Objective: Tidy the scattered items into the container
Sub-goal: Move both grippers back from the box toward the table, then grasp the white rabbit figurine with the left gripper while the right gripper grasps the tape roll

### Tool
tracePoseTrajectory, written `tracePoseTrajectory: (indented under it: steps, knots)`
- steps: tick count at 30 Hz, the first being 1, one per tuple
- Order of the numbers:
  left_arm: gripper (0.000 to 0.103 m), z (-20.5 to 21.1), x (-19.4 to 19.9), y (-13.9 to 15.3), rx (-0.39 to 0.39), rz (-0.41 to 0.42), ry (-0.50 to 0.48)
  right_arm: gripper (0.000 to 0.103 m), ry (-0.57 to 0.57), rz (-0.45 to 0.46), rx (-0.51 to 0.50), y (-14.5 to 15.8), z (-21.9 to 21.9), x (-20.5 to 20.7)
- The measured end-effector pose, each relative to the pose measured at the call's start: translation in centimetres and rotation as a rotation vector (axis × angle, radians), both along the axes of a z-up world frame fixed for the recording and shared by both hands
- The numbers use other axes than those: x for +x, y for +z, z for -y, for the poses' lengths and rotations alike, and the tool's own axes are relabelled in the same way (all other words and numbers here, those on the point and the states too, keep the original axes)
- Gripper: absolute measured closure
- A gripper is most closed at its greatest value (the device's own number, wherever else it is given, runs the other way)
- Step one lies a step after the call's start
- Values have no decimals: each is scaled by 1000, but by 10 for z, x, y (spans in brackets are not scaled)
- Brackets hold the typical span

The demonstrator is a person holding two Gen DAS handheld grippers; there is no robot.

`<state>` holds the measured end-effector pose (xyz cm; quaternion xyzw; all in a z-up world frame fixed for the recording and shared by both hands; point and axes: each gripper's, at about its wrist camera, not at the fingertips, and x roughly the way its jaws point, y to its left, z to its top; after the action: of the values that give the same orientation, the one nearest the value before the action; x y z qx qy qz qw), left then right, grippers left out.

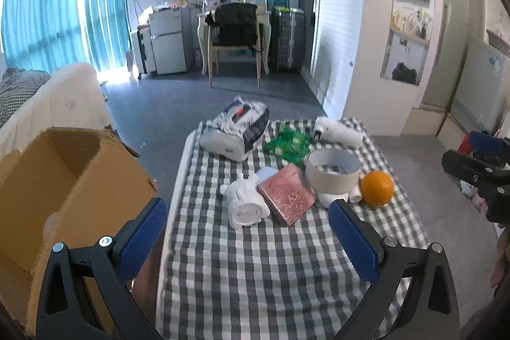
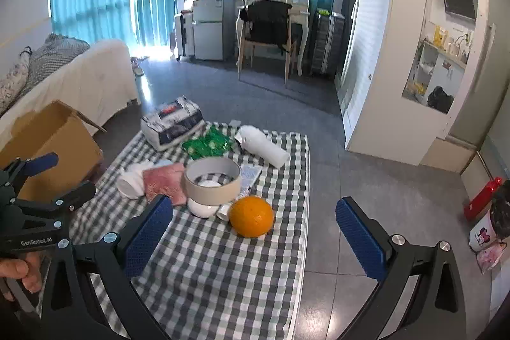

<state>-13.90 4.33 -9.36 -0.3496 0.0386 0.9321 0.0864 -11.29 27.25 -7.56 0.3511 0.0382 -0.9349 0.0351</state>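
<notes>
Both grippers [image 1: 248, 231] [image 2: 255, 231] hover level (fingers [image 1: 353, 241] spread wide).

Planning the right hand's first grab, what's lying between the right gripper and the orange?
Only bare checked cloth: in the right wrist view the open right gripper faces the orange with nothing between them.

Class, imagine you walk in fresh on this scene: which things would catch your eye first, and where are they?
Probably the bright orange, at the near right of the clutter on the checked cloth. Beside it, a wide tape roll is propped on small white things. The open cardboard box stands off the cloth's left edge.
</notes>
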Motion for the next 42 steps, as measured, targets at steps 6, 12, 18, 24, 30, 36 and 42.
tracePoseTrajectory:
  steps: [6, 12, 18, 24, 30, 36, 42]
  knots:
    - [2, 0, -30, -29, 9, 69, -13, 0, 2, 46, -46, -22, -11, -18]
    - [14, 0, -52, -57, -10, 112, 12, 0, 23, 64, -42, -37, -5, -32]
    - [25, -8, -64, -76, -40, 137, 24, 0, 51, 82, -56, -47, 4, -46]
    - [38, -11, -69, -82, -38, 140, 27, 0, 63, 89, -63, -52, 9, -55]
    - [51, -8, -67, -81, -17, 150, 26, 0, 69, 97, -66, -55, 14, -59]
    - [52, 1, -66, -74, 4, 149, 42, 0, 77, 96, -72, -54, 19, -61]
    - [52, 13, -53, -58, 25, 128, 56, 0, 117, 115, -114, -55, 28, -72]
